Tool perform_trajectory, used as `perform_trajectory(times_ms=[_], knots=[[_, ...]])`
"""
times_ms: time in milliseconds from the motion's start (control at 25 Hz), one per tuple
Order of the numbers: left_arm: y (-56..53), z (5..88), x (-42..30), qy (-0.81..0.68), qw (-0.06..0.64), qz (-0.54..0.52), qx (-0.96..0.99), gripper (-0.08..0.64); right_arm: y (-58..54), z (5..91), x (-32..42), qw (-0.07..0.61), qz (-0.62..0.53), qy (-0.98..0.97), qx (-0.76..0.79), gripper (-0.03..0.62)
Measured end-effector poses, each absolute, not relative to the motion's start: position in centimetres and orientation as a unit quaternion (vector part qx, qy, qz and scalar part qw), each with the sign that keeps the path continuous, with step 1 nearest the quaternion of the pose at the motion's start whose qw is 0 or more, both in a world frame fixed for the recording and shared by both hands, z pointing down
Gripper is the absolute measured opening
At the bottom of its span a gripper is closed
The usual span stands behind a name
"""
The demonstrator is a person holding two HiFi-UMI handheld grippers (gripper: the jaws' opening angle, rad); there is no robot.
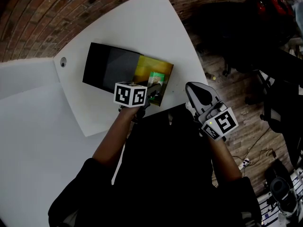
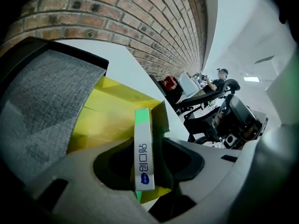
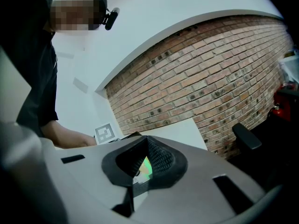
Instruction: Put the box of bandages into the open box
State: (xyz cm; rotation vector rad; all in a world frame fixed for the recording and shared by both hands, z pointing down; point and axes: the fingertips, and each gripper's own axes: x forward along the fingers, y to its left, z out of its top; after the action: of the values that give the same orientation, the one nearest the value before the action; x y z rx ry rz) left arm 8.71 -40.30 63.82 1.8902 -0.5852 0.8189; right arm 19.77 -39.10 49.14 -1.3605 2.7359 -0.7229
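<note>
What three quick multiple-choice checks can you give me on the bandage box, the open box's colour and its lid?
1. The bandage box is:
A) between the jaws of the left claw, over the open box
B) out of every view
C) lying well away from the open box

2. The open box's inside is:
A) red
B) yellow
C) blue

3. The lid is:
A) shut
B) missing
C) folded open

Answers:
1 A, the left gripper view shows the bandage box standing on edge between the jaws, with the yellow interior behind and under it.
2 B, its walls show yellow in both the head view and the left gripper view.
3 C, the lid lies flipped back beside the box, grey lining showing.
</note>
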Motion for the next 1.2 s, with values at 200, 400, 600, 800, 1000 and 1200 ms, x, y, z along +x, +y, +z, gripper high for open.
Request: perform_trajectory(times_ms=[200, 400, 600, 800, 1000, 1200], knots=[[-40.3, 63.4, 8.2, -0.246, 0.477, 0.331, 0.776, 0.181, -39.1, 49.1, 19.5, 0.0, -0.23, 0.873, -0.429, 0.006], [-40.8, 62.7, 7.1, -0.264, 0.469, 0.324, 0.778, 0.189, -38.9, 48.9, 19.2, 0.0, -0.228, 0.877, -0.423, 0.005], [-41.2, 61.8, 6.0, -0.283, 0.462, 0.313, 0.78, 0.192, -38.5, 48.5, 18.7, 0.002, -0.222, 0.882, -0.415, 0.006], [-41.3, 60.5, 5.2, -0.3, 0.453, 0.295, 0.786, 0.192, -38.1, 48.0, 18.1, 0.002, -0.214, 0.89, -0.403, 0.005], [-40.9, 59.0, 4.7, -0.314, 0.441, 0.274, 0.795, 0.192, -37.5, 47.2, 17.4, 0.001, -0.204, 0.898, -0.39, 0.005], [-40.4, 57.0, 4.6, -0.32, 0.42, 0.246, 0.813, 0.192, -36.6, 46.3, 16.7, 0.001, -0.192, 0.905, -0.379, 0.006]])
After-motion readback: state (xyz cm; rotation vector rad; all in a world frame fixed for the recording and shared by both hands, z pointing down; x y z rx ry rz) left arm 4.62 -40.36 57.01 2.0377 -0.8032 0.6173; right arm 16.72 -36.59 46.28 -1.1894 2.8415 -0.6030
